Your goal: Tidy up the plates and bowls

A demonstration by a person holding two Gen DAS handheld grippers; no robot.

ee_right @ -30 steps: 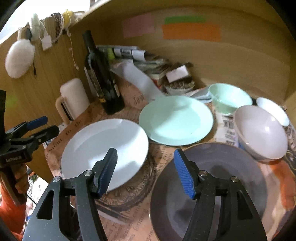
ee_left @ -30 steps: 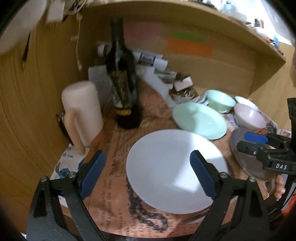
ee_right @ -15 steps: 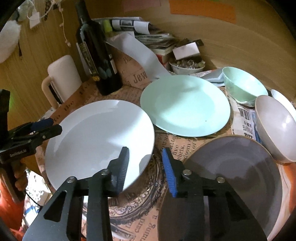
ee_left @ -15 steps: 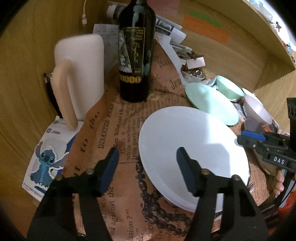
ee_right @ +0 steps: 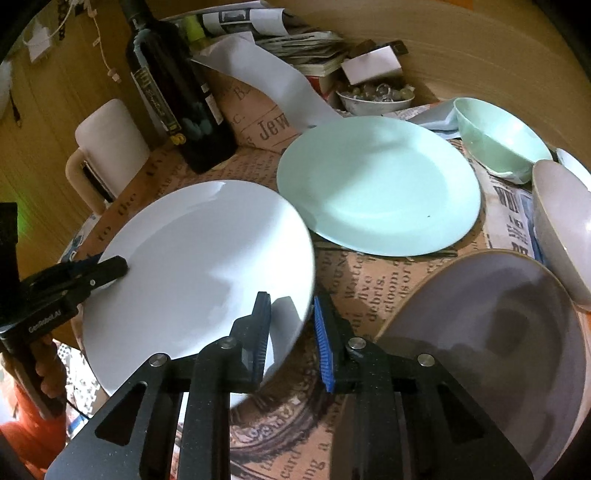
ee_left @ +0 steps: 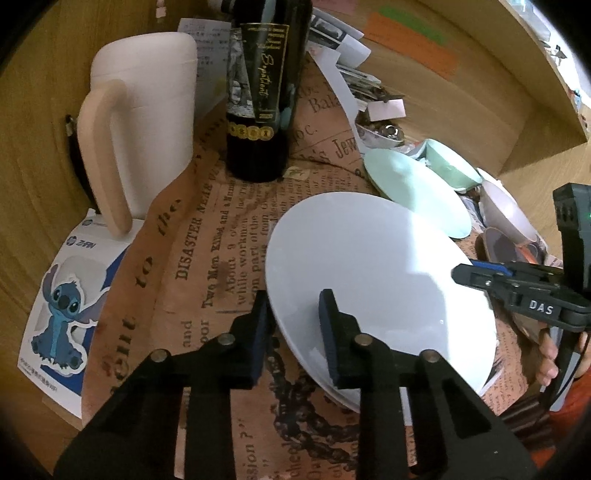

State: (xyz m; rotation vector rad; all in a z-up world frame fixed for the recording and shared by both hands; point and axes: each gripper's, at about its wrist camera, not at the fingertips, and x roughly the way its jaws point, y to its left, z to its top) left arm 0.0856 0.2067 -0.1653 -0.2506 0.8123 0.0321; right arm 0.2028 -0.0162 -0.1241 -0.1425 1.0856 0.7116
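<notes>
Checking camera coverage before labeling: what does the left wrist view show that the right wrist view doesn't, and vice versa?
Left wrist only: the Stitch sticker card at the table edge, and the orange note on the back wall.

Right wrist only: nearly the whole grey plate, which the left view shows only as a sliver, and the hanging cable on the wall.

Both: the white plate with the left gripper and right gripper straddling opposite rims, mint plate, mint bowl, wine bottle, white mug.

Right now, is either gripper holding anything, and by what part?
Both straddle the white plate at opposite rim edges: left gripper on its near-left rim, right gripper on its right rim. Jaws not visibly clamped, so a firm hold cannot be told.
</notes>
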